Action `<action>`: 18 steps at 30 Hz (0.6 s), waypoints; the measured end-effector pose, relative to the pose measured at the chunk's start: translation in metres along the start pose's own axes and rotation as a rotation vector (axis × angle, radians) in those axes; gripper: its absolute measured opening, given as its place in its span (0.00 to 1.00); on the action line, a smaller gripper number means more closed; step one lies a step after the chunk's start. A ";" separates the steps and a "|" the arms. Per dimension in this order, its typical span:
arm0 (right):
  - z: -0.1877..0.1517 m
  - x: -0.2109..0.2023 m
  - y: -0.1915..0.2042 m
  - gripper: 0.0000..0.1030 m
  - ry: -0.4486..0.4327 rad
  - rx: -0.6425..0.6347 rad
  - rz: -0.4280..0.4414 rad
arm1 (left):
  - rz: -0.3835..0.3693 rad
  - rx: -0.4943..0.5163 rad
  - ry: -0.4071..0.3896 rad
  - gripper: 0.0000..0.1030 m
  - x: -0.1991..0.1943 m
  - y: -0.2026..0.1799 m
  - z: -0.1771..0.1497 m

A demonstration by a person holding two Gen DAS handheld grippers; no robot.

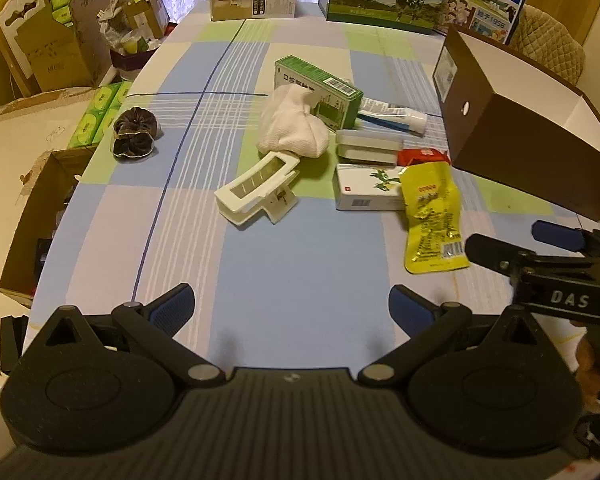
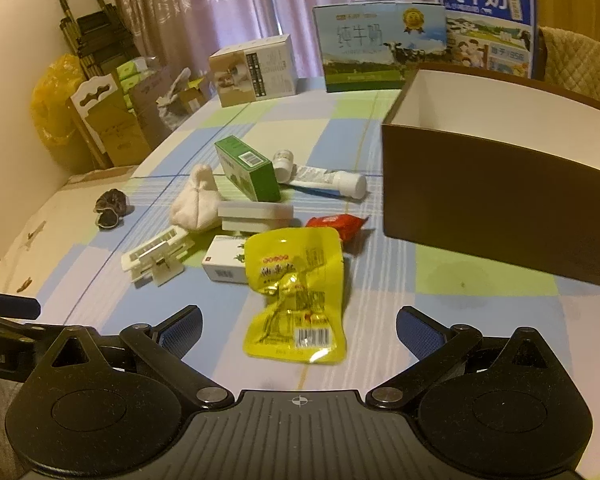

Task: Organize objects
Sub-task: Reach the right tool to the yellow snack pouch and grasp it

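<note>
Toothpaste tube (image 2: 328, 180) partly hidden behind green box (image 2: 247, 168); red packet (image 2: 336, 225) partly covered by yellow pouch (image 2: 296, 292). Brown box (image 2: 496, 196) stands far right, cut off by the frame edge. Right gripper (image 2: 299, 330) fingers spread apart, empty, pouch between them; left gripper (image 1: 291, 309) likewise apart over bare tablecloth (image 1: 300, 248), pouch to its right.

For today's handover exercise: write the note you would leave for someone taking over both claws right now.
Left claw: open, empty, low over bare tablecloth.
Right claw: open, empty, with the yellow snack packet lying between its fingers.
Brown box: open, on the right; no items visible inside.
Done: nothing sorted yet.
Left: the packet, red packet, white cloth bundle, green carton, toothpaste tube, white case, white clip, small white box, dark scrunchie off to the left.
</note>
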State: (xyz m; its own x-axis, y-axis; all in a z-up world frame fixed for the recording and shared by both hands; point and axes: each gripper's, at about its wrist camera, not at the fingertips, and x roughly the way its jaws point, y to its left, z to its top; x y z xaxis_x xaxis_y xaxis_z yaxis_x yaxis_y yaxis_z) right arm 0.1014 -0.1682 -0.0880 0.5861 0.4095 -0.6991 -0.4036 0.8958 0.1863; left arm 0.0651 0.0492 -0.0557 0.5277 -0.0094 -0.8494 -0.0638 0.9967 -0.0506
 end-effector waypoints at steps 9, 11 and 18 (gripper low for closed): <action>-0.001 0.051 0.005 0.90 0.031 -0.067 -0.019 | 0.053 -0.009 -0.016 0.99 0.026 0.015 0.015; -0.001 0.060 0.004 0.88 0.038 -0.076 -0.030 | 0.058 -0.015 -0.017 0.99 0.032 0.018 0.017; -0.001 0.080 0.004 0.78 0.027 -0.092 -0.059 | 0.055 -0.026 -0.011 0.99 0.043 0.026 0.021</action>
State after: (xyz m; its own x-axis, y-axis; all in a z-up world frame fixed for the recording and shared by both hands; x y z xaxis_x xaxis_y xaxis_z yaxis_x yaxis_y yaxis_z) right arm 0.1456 -0.1320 -0.1435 0.5918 0.3506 -0.7258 -0.4327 0.8979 0.0809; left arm 0.1041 0.0763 -0.0825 0.5320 0.0467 -0.8455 -0.1148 0.9932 -0.0174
